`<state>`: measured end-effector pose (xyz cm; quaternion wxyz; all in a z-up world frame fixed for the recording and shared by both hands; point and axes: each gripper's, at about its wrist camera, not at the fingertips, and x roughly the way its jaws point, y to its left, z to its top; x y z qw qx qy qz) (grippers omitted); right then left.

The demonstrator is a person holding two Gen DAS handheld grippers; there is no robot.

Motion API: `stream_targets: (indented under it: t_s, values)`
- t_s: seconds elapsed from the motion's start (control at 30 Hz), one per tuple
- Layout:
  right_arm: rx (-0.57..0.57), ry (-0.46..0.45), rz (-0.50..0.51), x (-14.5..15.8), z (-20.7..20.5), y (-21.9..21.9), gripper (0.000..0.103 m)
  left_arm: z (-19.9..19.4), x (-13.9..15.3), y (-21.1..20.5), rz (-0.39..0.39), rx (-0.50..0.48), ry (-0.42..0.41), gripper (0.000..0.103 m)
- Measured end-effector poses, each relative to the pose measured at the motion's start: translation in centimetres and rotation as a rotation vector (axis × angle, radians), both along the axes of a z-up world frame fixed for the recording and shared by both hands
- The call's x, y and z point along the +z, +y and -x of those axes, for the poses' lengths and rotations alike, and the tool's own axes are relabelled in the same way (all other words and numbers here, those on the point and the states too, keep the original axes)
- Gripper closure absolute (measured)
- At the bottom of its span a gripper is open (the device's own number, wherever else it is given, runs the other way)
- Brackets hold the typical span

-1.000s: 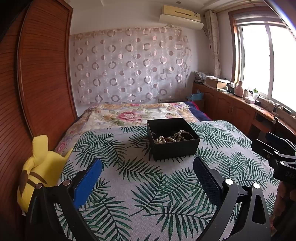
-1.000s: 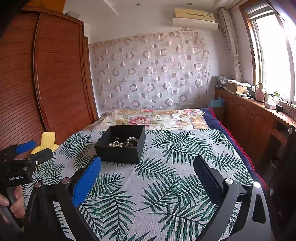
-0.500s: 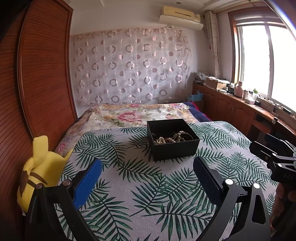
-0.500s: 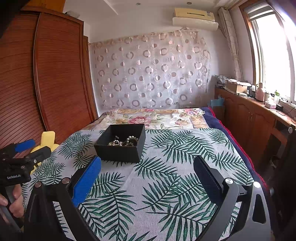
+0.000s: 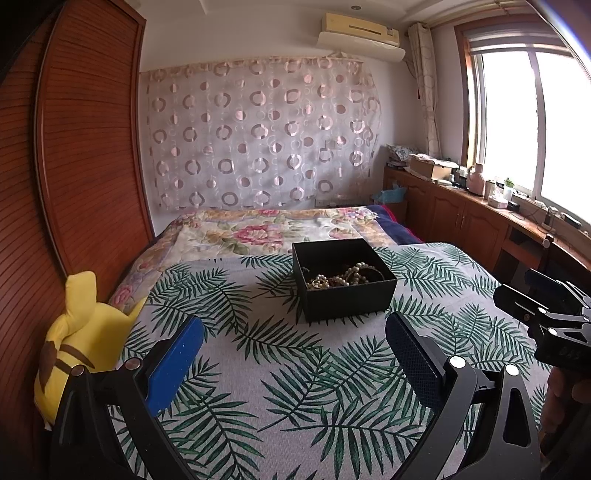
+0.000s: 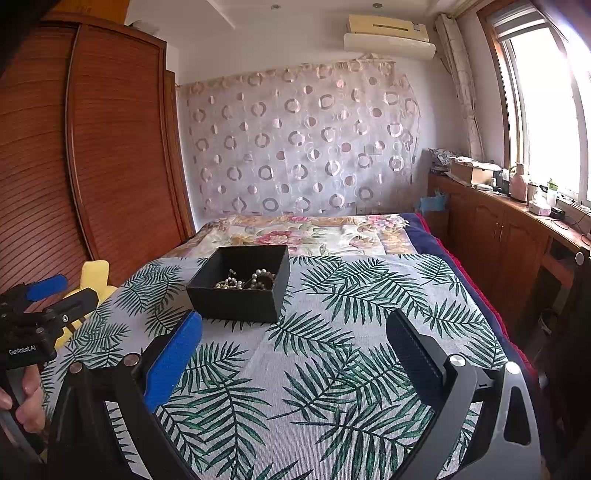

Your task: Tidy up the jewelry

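Leaf-printed cloth covers the bed (image 5: 295,369) beneath both sets of jaws. Ahead of the left gripper (image 5: 293,343) and ahead-left of the right gripper (image 6: 293,339), a black box (image 5: 347,295) holds tangled pearl jewelry (image 5: 341,277). Both jaws stand wide, holding nothing.

A bed (image 5: 280,369) is covered with a grey cloth with green palm leaves, and behind it lies a floral blanket (image 5: 258,230). A yellow plush toy (image 5: 79,343) leans against the brown wooden wardrobe (image 5: 88,155). A curtain with circles (image 5: 258,133) hangs on the far wall under an air conditioner (image 5: 360,35), and a wooden counter (image 5: 476,218) with small things stands below the window (image 5: 532,122).
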<state>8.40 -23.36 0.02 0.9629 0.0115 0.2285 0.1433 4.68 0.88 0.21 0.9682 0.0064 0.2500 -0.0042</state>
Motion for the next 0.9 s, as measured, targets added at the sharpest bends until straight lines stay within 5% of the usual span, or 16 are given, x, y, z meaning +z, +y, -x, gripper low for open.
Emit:
stream_targets:
  t_s: [0.9]
  values:
    - [-0.001, 0.0, 0.0, 0.03, -0.01, 0.02, 0.003, -0.02, 0.12, -0.01, 0.001, 0.002, -0.004, 0.008]
